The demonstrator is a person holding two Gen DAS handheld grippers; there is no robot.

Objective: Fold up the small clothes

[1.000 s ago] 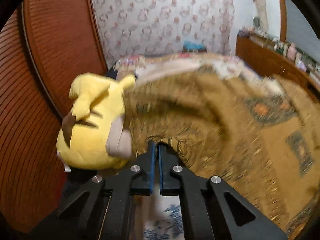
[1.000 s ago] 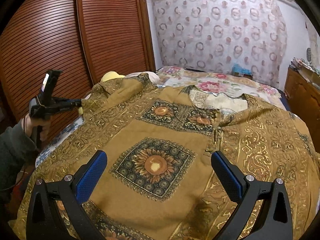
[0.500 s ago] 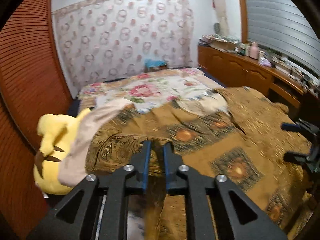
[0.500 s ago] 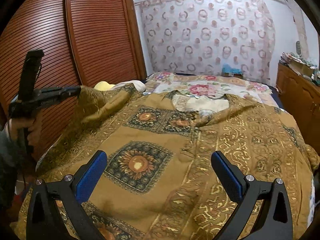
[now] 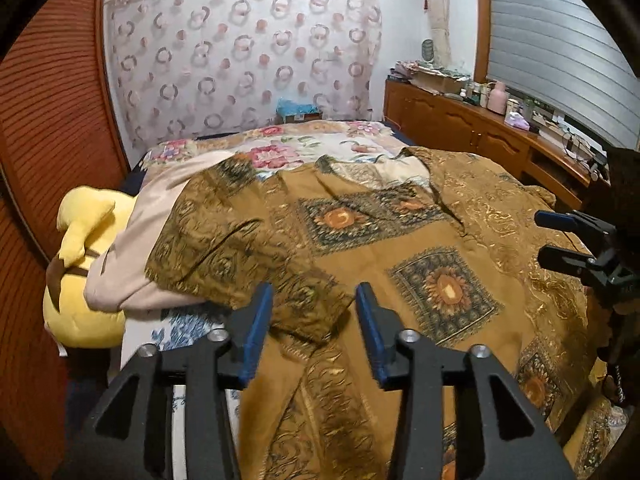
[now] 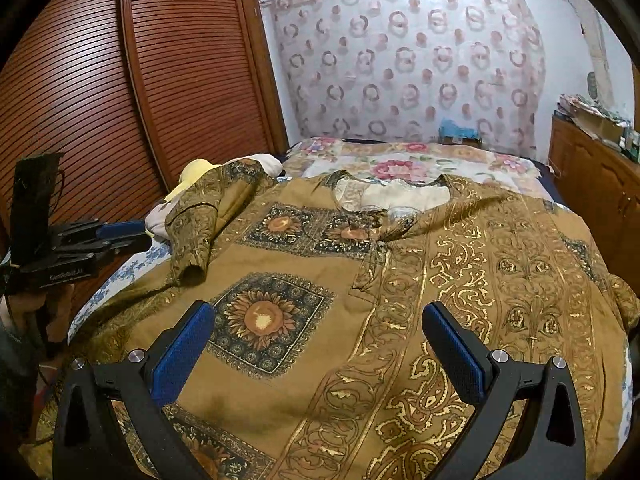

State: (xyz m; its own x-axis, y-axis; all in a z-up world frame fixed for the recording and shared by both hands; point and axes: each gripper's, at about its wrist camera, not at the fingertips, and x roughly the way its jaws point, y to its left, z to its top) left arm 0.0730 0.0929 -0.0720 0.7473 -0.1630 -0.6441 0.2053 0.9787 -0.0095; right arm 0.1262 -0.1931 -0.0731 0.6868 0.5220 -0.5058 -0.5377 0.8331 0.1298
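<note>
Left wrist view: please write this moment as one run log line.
left gripper: jaws just opening, empty | brown gold-patterned shirt: sleeve folded in | right gripper: open

Light: even, soft indoor light, moderately bright
Shadows: faint, soft
Glare: small glints on gold print
Blur: slight softness, far wall hazy
Edges: strong fisheye bending, black corners

Brown cloth garment (image 6: pixel 320 280), woven, printed with shiny gold scrollwork. Plush yellow toy (image 5: pixel 80 280), soft nap. Matt black plastic gripper frames, blue textured pads (image 6: pixel 182 346), bright metal screws. Ribbed, glossy wooden wardrobe doors (image 6: pixel 160 60). Sheer patterned curtain (image 5: pixel 240 60).
</note>
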